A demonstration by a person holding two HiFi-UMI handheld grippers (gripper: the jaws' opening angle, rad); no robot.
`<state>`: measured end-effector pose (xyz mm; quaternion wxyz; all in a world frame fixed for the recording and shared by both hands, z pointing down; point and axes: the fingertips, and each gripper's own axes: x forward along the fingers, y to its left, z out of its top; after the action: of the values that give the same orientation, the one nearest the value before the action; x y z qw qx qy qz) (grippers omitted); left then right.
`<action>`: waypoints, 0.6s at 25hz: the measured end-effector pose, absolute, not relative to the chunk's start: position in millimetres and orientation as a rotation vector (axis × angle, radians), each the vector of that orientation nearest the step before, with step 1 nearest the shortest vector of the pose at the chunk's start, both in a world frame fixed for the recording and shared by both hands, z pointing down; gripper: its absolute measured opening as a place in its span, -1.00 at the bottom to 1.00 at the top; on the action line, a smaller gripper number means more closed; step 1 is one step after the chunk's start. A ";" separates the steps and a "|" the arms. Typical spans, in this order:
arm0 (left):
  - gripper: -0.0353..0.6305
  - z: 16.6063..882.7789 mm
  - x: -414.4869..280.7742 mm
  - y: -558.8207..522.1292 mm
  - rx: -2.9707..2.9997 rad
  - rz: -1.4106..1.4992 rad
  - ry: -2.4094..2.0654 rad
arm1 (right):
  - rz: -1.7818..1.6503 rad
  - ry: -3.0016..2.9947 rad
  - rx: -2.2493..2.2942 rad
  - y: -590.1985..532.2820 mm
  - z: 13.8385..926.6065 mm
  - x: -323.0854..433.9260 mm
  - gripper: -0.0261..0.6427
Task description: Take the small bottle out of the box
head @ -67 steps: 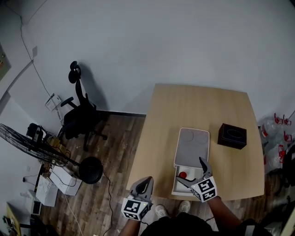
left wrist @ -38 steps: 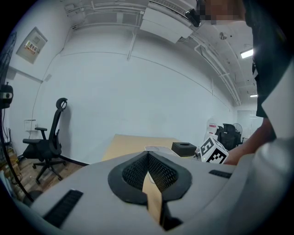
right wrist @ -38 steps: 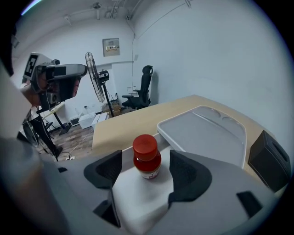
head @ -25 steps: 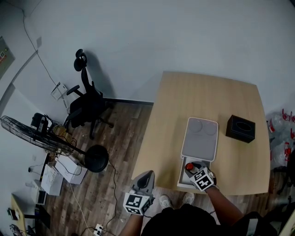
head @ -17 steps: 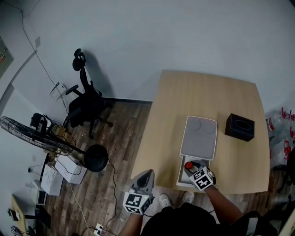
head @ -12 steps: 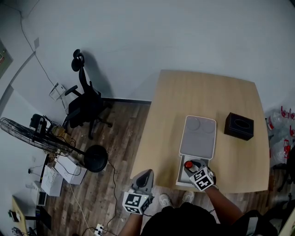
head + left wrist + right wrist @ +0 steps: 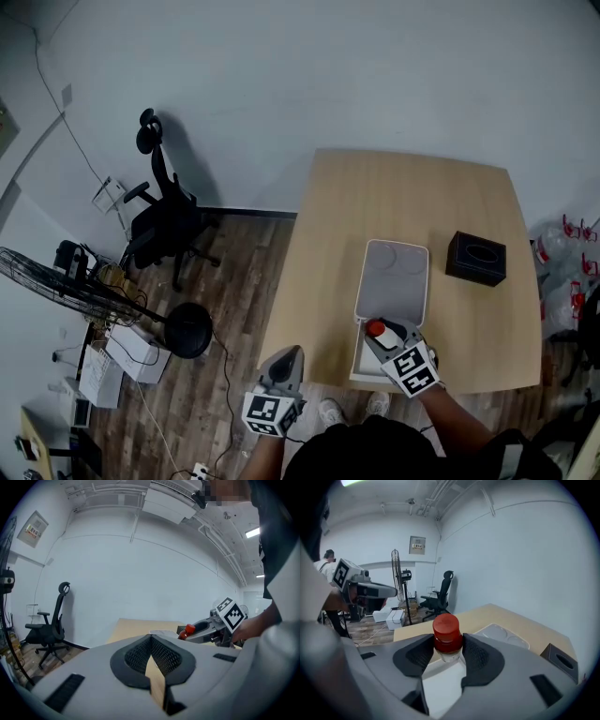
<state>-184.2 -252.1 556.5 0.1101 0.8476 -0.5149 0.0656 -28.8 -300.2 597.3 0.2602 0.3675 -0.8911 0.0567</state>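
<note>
Head view first: the right gripper (image 7: 384,336) is over the box (image 7: 357,367), which sits at the near edge of the table (image 7: 403,206), its lid (image 7: 392,281) flipped open toward the far edge. The small bottle (image 7: 375,328), red cap showing, is pinched in that gripper's jaws and sits above the box's open mouth rather than down inside it. That looks like the lift-out step well in hand. A black case (image 7: 475,258) stands by the right edge, well apart and out of the way. The left gripper (image 7: 286,361) hangs off the table's near left corner, over the floor (image 7: 216,281). My guess is that it's parked there, since one gripper is enough here.

Left gripper view now: its jaws are pressed together at the tips with nothing between them. Idle, then, and pointing across at the red cap held by the other gripper.

Right gripper view: here's the grip. Both pads press on the bottle at and just under the cap, with the clear body hanging below them and upright. The white inside of the box shows underneath. Gripping high near the cap probably kept the jaws off the box walls. What remains is a bare patch of table to set it on.
</note>
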 end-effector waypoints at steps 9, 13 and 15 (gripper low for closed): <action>-0.85 549.7 -183.5 -258.4 2.513 0.188 -1.516 | -0.061 -2.539 1.139 -301.6 496.4 -32.9 -0.32; -0.85 544.3 -181.7 -260.6 2.520 0.179 -1.520 | -0.144 -2.595 1.209 -298.2 456.0 -29.1 -0.32; -0.85 541.4 -180.3 -261.9 2.529 0.175 -1.516 | -0.184 -2.625 1.252 -296.7 437.9 -25.5 -0.32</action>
<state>-180.3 -261.9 541.4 0.0937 0.8524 -0.5111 0.0589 -25.5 -296.7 437.9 0.1135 0.4270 -0.8949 -0.0629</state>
